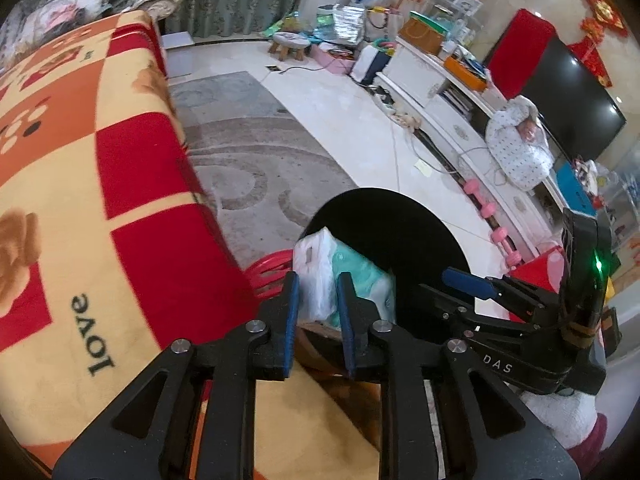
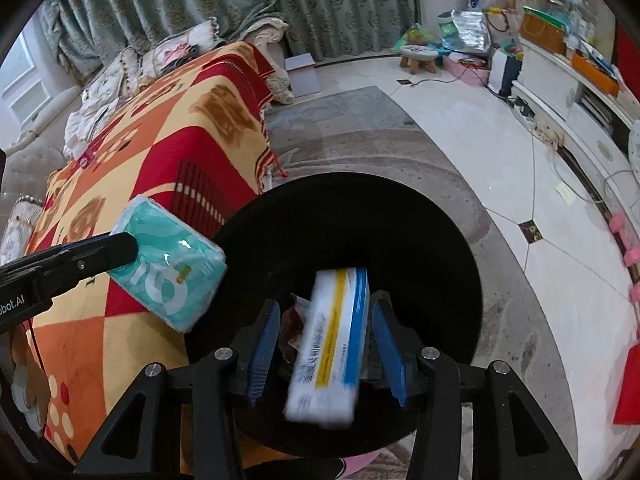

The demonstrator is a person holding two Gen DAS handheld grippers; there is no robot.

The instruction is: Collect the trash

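In the left wrist view, the left gripper (image 1: 318, 316) sits low in the middle of the frame with a teal-and-white tissue pack (image 1: 344, 284) between its blue pads; the pads look to be touching its wrapper, so I read it as grasped, though loosely. Just behind the pack is the dark mouth of the bin (image 1: 400, 240), and the right gripper (image 1: 476, 284) reaches in from the right, over the bin. In the right wrist view, the right gripper (image 2: 326, 354) points down into the bin (image 2: 420, 240), which fills the middle of the frame. A white box (image 2: 332, 344) with blue and yellow stripes is blurred between its pads, with gaps on both sides, so it looks released and dropping. Some dark scraps already lie inside. The pack (image 2: 172, 268) at centre left hangs beside the rim, over the blanket (image 2: 132, 152), not yet over the opening. So one item is going in, one remains.
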